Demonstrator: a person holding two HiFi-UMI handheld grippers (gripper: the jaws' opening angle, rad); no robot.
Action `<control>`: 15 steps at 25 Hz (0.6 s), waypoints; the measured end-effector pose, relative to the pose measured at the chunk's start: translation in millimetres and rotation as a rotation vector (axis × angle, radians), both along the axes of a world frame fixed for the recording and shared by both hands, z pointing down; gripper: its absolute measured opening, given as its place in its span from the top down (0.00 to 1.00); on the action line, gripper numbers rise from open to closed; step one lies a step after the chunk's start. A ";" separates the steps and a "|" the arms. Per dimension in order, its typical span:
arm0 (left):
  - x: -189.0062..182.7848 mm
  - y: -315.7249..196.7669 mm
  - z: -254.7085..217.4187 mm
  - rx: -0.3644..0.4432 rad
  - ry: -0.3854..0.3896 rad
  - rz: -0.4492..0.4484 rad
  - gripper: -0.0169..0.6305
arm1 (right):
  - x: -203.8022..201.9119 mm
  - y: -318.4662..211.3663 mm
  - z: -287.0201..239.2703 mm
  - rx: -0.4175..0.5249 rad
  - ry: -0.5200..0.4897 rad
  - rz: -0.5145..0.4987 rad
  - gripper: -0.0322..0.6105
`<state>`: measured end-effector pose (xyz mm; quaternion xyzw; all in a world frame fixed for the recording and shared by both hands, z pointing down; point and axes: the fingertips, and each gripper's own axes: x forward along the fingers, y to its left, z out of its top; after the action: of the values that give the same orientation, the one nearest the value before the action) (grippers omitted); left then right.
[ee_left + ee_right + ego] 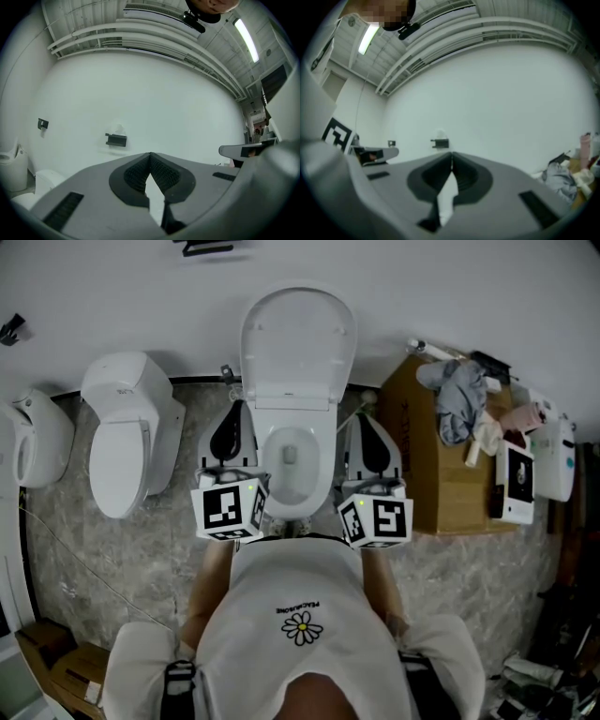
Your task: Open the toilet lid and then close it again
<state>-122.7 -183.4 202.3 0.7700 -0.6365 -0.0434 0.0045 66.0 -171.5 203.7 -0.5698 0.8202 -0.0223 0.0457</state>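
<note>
glossy oval toilet lid (296, 343) raised; left gripper (150, 155) and right gripper (451, 154), ribbed pads (136, 176) together, hold nothing

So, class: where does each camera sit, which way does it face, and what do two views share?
Head view: on the head, facing steeply down at the open toilet; torso, left claw, right claw show.
Left gripper view: on that claw, facing the white wall; shut jaws show.
Right gripper view: likewise, its own shut jaws.
Shared: both gripper views catch the black wall bracket.
</note>
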 end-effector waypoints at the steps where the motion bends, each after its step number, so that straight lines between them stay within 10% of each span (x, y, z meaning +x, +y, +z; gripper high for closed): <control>1: 0.1 -0.1 -0.1 0.000 -0.001 -0.001 0.94 | -0.2 0.1 0.7 -0.002 0.003 -0.002 0.90; 15: -7.6 -14.1 12.0 -0.025 0.005 -0.048 0.94 | -1.3 -13.0 15.5 -0.039 0.022 -0.008 0.90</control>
<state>-130.3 -197.5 214.3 0.7541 -0.6555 -0.0373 0.0147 64.7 -184.5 219.2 -0.5677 0.8222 -0.0324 0.0254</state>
